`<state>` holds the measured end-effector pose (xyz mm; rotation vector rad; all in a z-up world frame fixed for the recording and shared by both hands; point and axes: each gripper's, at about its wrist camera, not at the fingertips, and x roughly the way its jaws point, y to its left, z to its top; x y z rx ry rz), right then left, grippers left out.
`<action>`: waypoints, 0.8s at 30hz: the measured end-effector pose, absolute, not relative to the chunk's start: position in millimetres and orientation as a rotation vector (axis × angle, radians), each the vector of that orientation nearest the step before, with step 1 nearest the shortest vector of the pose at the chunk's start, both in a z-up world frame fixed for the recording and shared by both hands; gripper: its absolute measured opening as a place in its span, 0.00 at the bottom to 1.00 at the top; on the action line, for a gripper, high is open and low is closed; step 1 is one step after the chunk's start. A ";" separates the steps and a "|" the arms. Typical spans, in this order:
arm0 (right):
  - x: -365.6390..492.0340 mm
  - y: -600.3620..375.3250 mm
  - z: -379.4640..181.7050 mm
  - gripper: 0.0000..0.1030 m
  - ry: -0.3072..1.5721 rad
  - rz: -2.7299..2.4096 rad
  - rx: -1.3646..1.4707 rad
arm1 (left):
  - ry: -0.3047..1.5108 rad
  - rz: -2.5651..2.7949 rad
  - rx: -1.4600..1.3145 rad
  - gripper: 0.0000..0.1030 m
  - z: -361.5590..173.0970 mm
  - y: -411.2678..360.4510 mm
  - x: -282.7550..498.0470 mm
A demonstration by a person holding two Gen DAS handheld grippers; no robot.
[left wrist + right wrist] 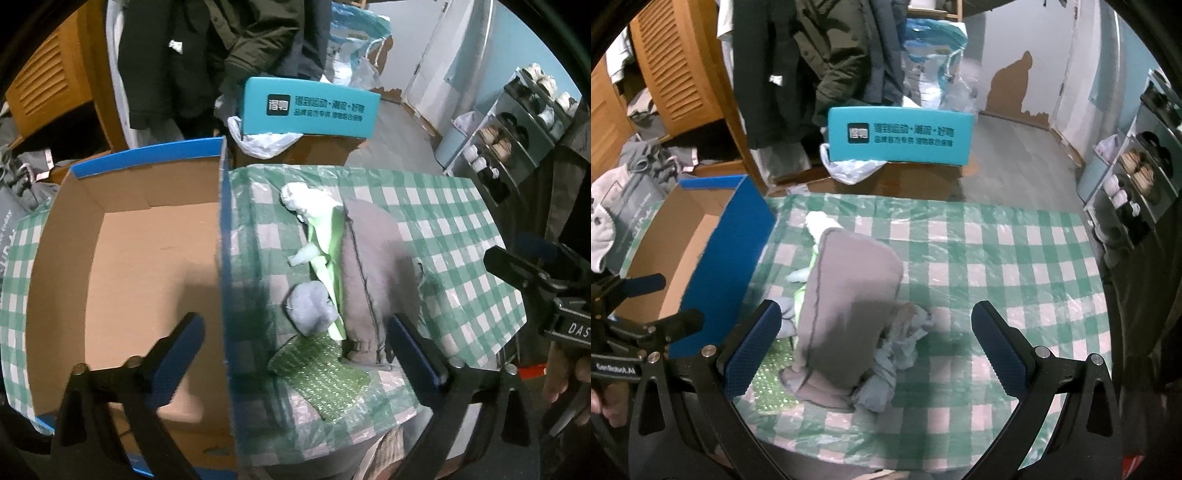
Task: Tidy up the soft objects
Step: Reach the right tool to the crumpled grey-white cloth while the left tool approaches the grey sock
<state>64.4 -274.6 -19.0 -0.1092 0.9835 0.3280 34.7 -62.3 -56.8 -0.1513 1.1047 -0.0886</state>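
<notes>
On the green checked tablecloth lies a pile of soft things: a grey cushion, a light green cloth, a white bundle, a pale blue-grey ball and green bubble wrap. My left gripper hangs open above the pile's near end, one finger over the cardboard box, the other beside the cushion. In the right wrist view my right gripper stands open over the grey cushion and a crumpled blue cloth, its pads touching nothing.
The box's blue wall stands upright right against the pile. A teal carton sits behind the table. Dark coats hang at the back and a shoe rack stands at the right. The right gripper shows at the right edge.
</notes>
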 end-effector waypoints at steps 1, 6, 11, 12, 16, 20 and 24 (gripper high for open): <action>65.6 -277.1 -20.2 0.98 0.986 0.321 -0.106 | 1.112 -0.091 -0.146 0.92 -58.4 -65.8 36.4; 71.4 -288.3 -28.6 0.98 1.009 0.302 -0.092 | 1.138 -0.104 -0.146 0.92 -66.7 -76.9 43.5; 75.3 -297.6 -38.7 0.98 1.038 0.286 -0.085 | 1.151 -0.118 -0.137 0.92 -71.4 -88.9 48.7; 75.4 -299.3 -39.4 0.98 1.040 0.284 -0.083 | 1.154 -0.122 -0.134 0.92 -72.2 -91.0 49.7; 75.9 -308.2 -42.8 0.98 1.048 0.272 -0.070 | 1.165 -0.135 -0.124 0.92 -78.0 -100.3 54.5; 76.7 -315.5 -46.2 0.98 1.061 0.262 -0.055 | 1.174 -0.136 -0.106 0.92 -86.0 -105.1 59.7; 77.8 -318.5 -51.8 0.98 1.080 0.260 -0.044 | 1.194 -0.129 -0.127 0.92 -95.2 -102.2 63.4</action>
